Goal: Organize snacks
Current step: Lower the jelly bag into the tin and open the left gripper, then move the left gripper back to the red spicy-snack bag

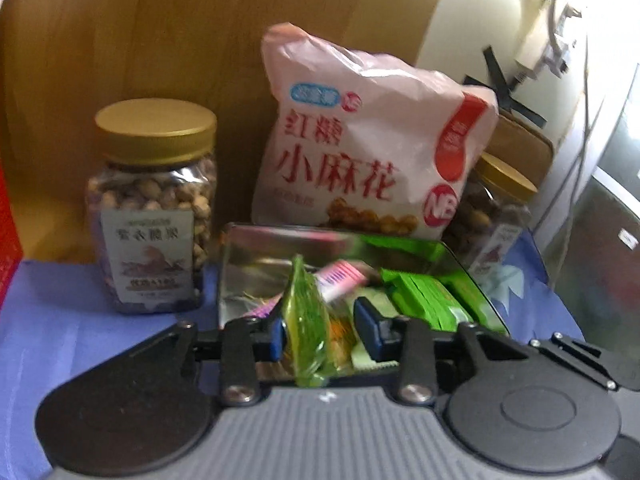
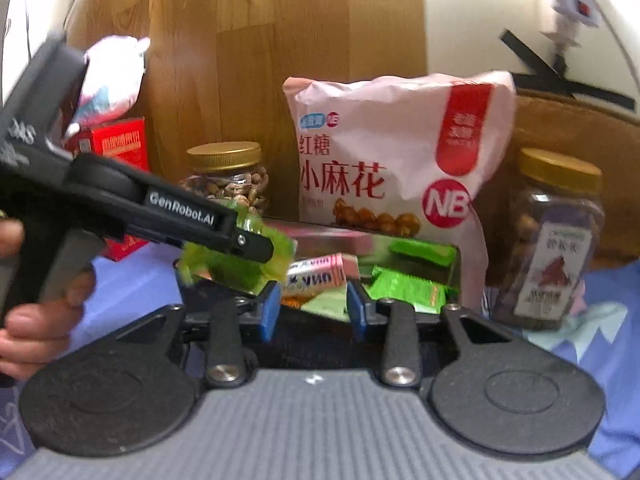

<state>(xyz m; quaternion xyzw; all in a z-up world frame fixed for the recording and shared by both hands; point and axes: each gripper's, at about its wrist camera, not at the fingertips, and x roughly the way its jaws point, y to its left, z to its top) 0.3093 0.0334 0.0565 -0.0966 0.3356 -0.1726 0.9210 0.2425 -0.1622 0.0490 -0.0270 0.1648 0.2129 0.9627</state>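
A shiny metal tin (image 1: pixel 256 258) stands open on the blue cloth and holds green packets (image 1: pixel 424 298) and a pink packet (image 1: pixel 340 276). My left gripper (image 1: pixel 324 326) has a green snack packet (image 1: pixel 310 320) between its blue pads (image 1: pixel 366 320), over the tin's near edge; the pads look spread and the packet slack. In the right wrist view the left gripper (image 2: pixel 240 240) reaches in from the left with the green packet (image 2: pixel 232 264) above the tin (image 2: pixel 416 246). My right gripper (image 2: pixel 312 312) is open and empty, just in front of the tin.
A pink snack bag (image 1: pixel 360 140) leans on the wooden panel behind the tin. Gold-lidded nut jars stand left (image 1: pixel 154 208) and right (image 2: pixel 552 240) of it. A red box (image 2: pixel 116 160) with a pink bag on top stands at the far left.
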